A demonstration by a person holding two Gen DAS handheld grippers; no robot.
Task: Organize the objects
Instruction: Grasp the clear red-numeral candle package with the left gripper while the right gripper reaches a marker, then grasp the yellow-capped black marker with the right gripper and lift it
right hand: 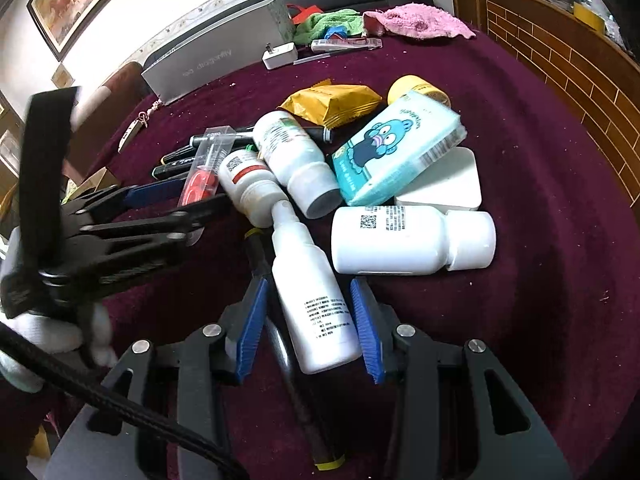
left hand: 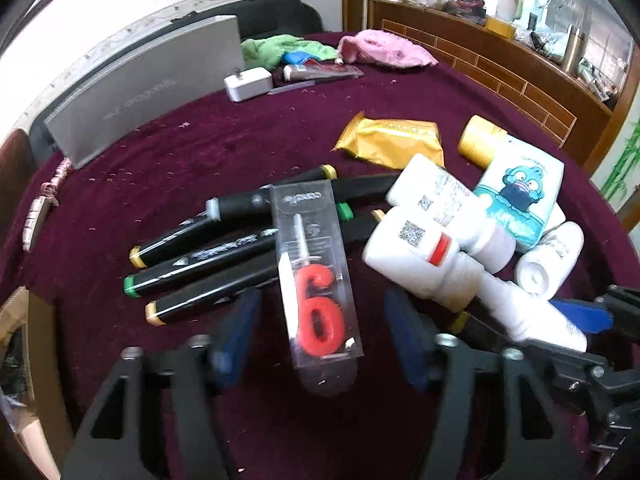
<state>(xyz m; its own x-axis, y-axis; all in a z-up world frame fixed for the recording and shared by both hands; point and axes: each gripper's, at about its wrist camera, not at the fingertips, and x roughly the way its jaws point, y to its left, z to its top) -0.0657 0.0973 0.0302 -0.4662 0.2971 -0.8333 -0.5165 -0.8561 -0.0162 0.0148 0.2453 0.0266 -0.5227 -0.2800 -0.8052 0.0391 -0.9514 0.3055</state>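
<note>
A round table (left hand: 460, 92) under a dark maroon cloth carries everything. The biggest thing on it is a long grey box (left hand: 152, 84) standing on edge along the far left rim, with a green cloth (left hand: 276, 50) and a pink cloth (left hand: 384, 48) bunched at the far edge beside it, and a white plug adapter (left hand: 248, 83) and a tube (left hand: 320, 73) lying just in front of them. Towards the middle lies a yellow snack packet (left hand: 394, 142), and near it a teal tissue pack (right hand: 396, 152) with a cartoon figure leans on a flat white case (right hand: 444, 184). Around the pack lie several white bottles, among them a squat one on its side (right hand: 408, 240) and a slim white spray bottle (right hand: 310, 300) pointing towards the near edge. The right gripper (right hand: 308, 328) straddles that spray bottle, its blue pads close on either side, and I cannot tell whether they press on it; a black marker (right hand: 280, 344) runs underneath. To the left, black markers (left hand: 208, 256) lie in a loose row, and a clear case holding a red number-six candle (left hand: 316, 264) rests across them. The left gripper (left hand: 320, 332) stands over the near end of that case, its jaws partly open with a gap on each side, not touching it.
</note>
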